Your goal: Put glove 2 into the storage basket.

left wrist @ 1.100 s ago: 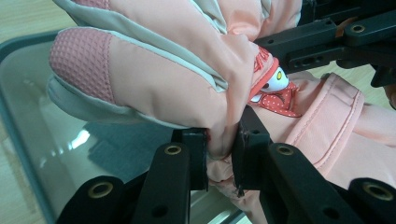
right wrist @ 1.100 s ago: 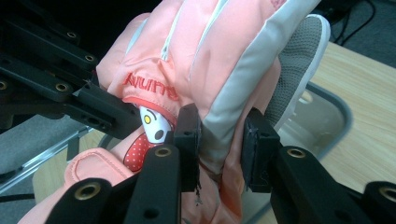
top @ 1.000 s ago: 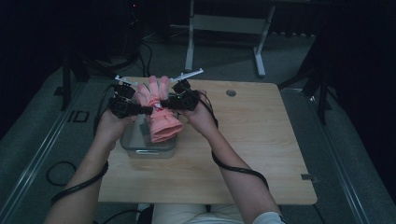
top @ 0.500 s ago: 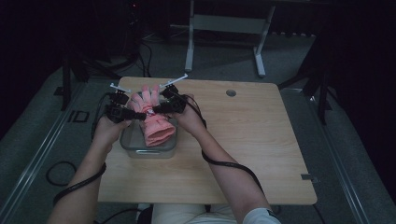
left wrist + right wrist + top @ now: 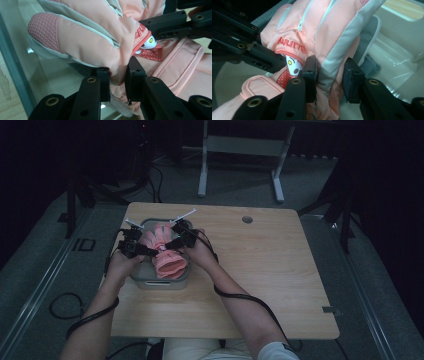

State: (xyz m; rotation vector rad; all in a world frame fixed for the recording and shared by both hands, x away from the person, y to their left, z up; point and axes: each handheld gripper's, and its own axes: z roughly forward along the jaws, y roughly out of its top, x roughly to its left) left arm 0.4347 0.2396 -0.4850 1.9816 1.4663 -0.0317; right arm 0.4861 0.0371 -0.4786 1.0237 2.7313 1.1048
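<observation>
Both claws, left claw (image 5: 146,251) and right claw (image 5: 169,244), pinch the pink glove (image 5: 167,256) between them.

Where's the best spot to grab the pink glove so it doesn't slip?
Probably the narrow wrist of the pink glove, between its padded fingers and the wide cuff, coming in from both sides. There the fabric bunches thin enough for jaws to pinch. The left gripper and right gripper already clamp it there, over the clear bin.
</observation>
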